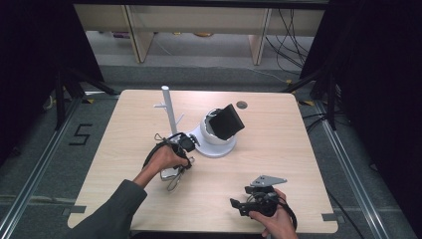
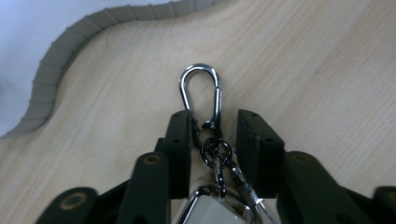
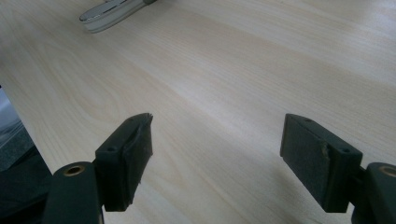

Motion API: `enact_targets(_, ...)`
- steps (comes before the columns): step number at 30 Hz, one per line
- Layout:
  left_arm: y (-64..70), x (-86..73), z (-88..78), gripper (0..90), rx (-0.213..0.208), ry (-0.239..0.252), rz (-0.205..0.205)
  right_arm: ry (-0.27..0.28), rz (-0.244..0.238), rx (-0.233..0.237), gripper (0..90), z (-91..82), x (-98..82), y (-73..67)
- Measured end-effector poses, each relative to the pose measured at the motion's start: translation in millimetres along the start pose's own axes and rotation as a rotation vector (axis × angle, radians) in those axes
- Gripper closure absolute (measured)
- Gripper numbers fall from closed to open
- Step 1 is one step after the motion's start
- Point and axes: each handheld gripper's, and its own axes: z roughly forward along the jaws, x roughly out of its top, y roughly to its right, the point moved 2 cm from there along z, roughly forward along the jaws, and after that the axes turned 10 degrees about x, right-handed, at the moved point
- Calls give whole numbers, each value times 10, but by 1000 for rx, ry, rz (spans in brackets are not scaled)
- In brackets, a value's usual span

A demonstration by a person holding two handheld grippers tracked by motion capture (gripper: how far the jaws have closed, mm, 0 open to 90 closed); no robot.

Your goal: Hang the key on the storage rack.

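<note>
Two claws low, left claw (image 1: 185, 144) over keychain (image 2: 201, 100)

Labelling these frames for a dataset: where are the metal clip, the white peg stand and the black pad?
metal clip (image 2: 201, 88), left gripper view, its curved loop.
white peg stand (image 1: 168, 107), high view, its upright post.
black pad (image 1: 228, 122), high view, its flat face.

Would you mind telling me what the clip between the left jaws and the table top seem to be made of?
Clip: looks like polished metal, going by its bright mirror-like glints. Table top: pale wood or wood-look laminate, matte, with visible grain lines; which of the two cannot be told.
</note>
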Motion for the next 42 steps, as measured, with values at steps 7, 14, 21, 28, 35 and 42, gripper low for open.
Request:
enact_targets(7,55,59,-3,739,9,-46,75,0,2,9,261,12,-1,-11)
enact_targets(14,92,97,-5,740,15,-78,130,-3,-8,17,261,31,-5,-4)
enact_targets(21,55,119,6,664,-10,-79,171,-4,-6,7,262,31,-7,-12)
enact_targets(28,53,146,11,735,-41,-90,216,-21,-3,22,263,43,-11,-24)
enact_targets(35,51,142,9,746,-47,-92,235,-21,1,16,263,44,-14,-22)
enact_targets(42,71,105,-3,751,-53,-85,229,-7,-10,11,264,50,-14,-5)
